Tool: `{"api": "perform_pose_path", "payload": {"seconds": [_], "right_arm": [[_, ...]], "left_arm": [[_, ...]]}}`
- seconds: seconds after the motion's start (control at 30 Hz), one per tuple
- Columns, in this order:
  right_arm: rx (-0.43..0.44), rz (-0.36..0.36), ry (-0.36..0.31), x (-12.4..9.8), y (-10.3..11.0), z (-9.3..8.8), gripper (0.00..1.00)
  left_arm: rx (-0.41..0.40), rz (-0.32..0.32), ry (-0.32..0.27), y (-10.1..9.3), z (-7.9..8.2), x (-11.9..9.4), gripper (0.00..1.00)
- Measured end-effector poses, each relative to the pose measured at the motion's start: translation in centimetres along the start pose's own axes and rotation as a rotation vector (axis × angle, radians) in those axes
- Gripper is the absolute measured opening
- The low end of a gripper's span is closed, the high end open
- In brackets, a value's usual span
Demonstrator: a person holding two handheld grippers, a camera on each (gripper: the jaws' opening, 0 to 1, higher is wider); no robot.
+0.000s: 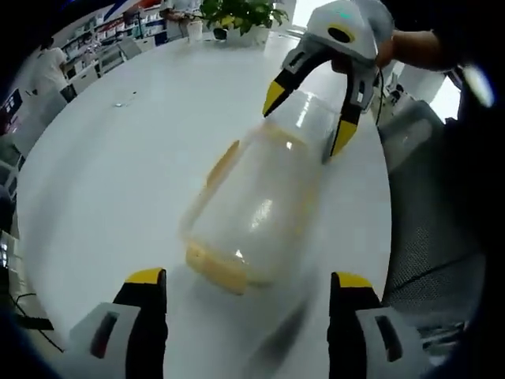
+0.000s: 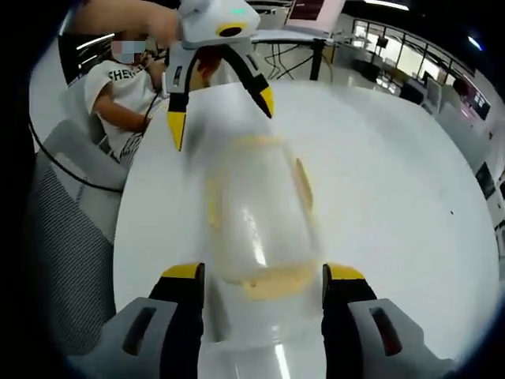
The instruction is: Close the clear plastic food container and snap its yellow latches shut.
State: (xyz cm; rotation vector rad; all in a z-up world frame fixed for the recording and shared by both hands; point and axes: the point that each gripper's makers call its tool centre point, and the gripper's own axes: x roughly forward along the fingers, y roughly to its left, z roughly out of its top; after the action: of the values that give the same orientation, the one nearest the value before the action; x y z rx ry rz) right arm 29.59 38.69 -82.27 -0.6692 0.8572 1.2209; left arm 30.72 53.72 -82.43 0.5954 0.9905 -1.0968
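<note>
A clear plastic food container point(image 1: 256, 209) with yellow latches point(image 1: 222, 162) lies on a round white table point(image 1: 118, 158), between both claws. No readable writing. The right gripper point(image 1: 309, 118) straddles its far end, jaws spread. The left gripper point(image 1: 248, 288) is wide open, holding nothing.

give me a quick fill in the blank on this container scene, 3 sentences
1. The clear plastic container lies on a ____ table.
2. Its latches are coloured ____.
3. Both the left gripper and the right gripper have jaws that stand ____, one at each end of the container.

Missing words: white; yellow; open
</note>
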Motion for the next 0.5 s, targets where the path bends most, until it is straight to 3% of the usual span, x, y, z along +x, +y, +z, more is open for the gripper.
{"api": "perform_pose_path", "payload": {"seconds": [0.3,0.5], "right_arm": [[-0.023,0.024,0.056,0.5,0.0,-0.6,0.56],[-0.035,0.022,0.101,0.7,-0.3,-1.3,0.53]], "left_arm": [[0.157,-0.011,0.104,0.9,-0.7,0.7,0.79],[0.243,-0.029,0.16,1.3,-1.0,1.2,0.71]]}}
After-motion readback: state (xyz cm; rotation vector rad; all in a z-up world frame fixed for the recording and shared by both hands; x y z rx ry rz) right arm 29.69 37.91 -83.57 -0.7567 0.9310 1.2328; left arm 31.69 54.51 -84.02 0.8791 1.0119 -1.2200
